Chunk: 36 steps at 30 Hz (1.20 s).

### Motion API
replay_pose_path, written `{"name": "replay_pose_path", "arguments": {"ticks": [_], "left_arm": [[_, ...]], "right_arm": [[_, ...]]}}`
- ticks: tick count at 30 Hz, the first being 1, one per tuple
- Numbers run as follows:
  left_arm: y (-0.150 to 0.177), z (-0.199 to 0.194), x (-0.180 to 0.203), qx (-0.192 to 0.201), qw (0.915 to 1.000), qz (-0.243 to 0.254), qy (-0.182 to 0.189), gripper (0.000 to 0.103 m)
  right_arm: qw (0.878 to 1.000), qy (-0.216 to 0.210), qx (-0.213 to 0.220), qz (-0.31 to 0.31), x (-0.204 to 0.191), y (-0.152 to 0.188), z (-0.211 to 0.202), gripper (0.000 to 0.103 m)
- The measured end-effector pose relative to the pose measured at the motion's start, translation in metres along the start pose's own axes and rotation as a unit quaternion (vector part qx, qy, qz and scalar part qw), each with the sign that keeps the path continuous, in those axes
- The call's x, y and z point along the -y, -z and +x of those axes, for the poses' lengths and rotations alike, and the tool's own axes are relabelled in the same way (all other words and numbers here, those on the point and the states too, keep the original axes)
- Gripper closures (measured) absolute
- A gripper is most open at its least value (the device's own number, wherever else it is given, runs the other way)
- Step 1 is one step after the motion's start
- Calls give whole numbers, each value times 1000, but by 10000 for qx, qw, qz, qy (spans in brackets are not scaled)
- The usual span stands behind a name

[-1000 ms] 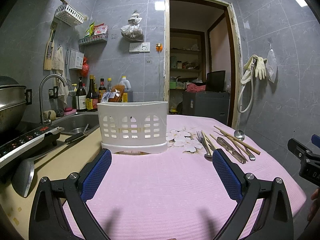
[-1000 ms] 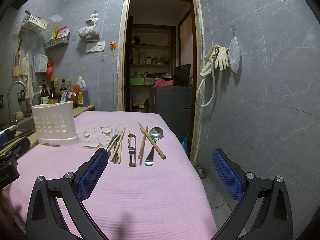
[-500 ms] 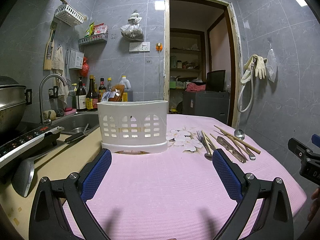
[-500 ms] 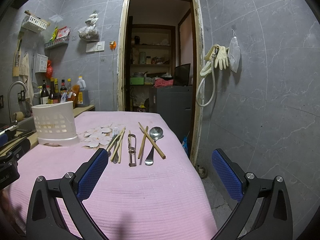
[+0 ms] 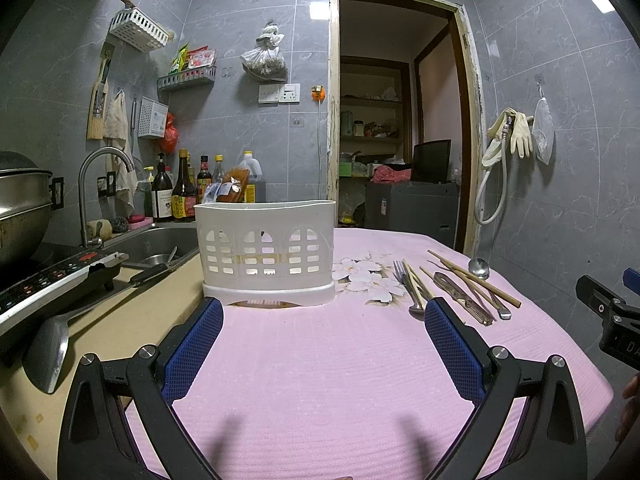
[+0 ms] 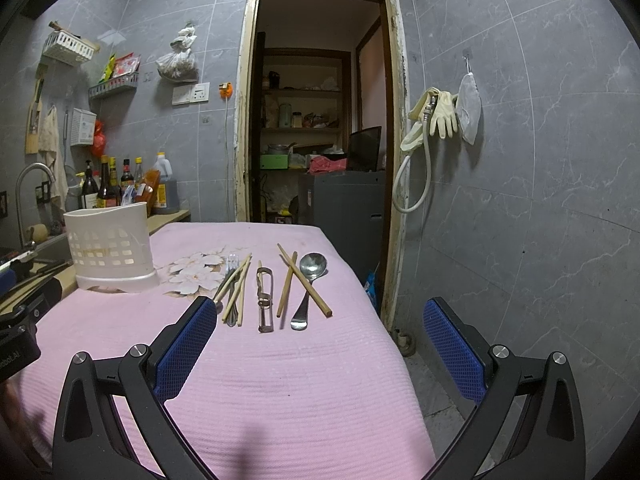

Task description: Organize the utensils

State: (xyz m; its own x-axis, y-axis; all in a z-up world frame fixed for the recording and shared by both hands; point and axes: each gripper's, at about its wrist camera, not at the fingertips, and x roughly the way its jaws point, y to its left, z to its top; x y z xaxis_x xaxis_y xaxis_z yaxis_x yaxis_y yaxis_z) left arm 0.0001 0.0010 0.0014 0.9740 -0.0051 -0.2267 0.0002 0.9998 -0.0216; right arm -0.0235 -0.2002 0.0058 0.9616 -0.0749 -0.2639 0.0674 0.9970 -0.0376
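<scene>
White caddy (image 5: 265,256) shows nothing inside; utensils (image 6: 272,288) lie beside it; both grippers' fingers (image 5: 196,346) spread, holding nothing.

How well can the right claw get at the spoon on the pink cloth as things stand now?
Probably yes. The right claw is open and empty, and bare cloth lies between it and the spoon. One chopstick lies across the spoon's handle, so the grasp could disturb it.
</scene>
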Motion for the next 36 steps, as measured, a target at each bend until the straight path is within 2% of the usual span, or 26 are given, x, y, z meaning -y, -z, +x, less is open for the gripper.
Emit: {"name": "replay_pose_path", "arguments": {"ticks": [20,27,36], "left_arm": [[1,0,0,-9,10000,-3,2,4],[4,5,1,-148,9999,-86,22,4],[-16,29,-5,-249,9995,-102,-134,4]], "right_arm": [[10000,4,-16,-16,-2,1,1,0],[9999,-99,-81,68,-5,1,2,0],[9998,-113,1,-145,9,-20,26,0]]}}
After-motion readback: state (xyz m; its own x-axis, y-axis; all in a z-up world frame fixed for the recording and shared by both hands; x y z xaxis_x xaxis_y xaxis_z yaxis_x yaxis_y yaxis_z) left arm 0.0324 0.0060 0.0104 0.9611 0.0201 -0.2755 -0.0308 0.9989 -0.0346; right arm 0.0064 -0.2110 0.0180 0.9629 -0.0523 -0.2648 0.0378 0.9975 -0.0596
